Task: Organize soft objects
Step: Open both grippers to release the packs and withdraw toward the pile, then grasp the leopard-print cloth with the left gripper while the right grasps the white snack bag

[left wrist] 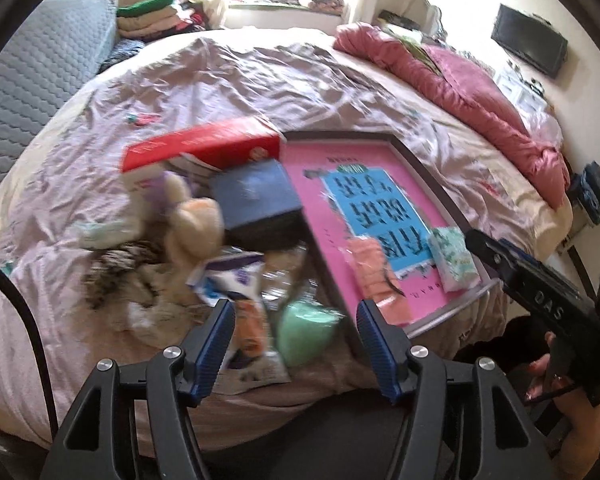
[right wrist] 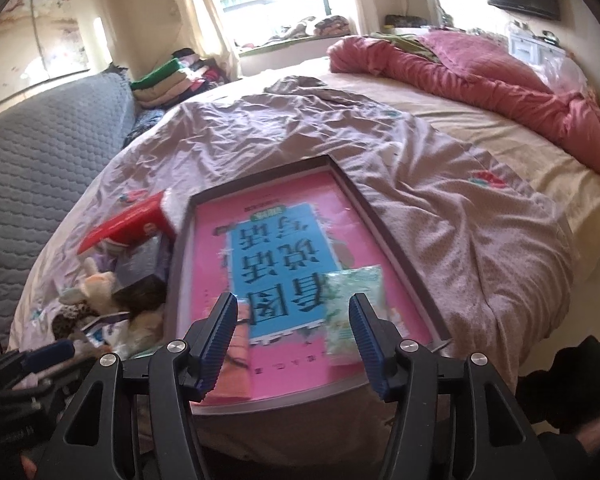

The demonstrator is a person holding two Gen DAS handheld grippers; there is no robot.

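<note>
A dark-framed tray with a pink and blue poster floor [left wrist: 428, 172] [right wrist: 204, 208] lies on the bed. In it rest an orange cloth [left wrist: 378, 280] [right wrist: 236, 364] and a pale green floral packet [left wrist: 454, 258] [right wrist: 352, 312]. Left of the tray is a heap: a cream plush toy [left wrist: 194, 220] [right wrist: 96, 284], a mint green soft piece [left wrist: 306, 330], a leopard-print cloth [left wrist: 116, 268], printed pouches [left wrist: 236, 280]. My left gripper [left wrist: 296, 340] is open and empty just before the mint piece. My right gripper [right wrist: 294, 340] is open and empty over the tray's near end.
A red box [left wrist: 200, 146] [right wrist: 128, 226] and a dark blue box [left wrist: 260, 196] sit in the heap. A rumpled pink quilt [left wrist: 480, 92] [right wrist: 500, 80] lies far right. A grey quilted headboard [left wrist: 28, 92] stands left. Folded clothes [left wrist: 156, 16] are stacked behind the bed.
</note>
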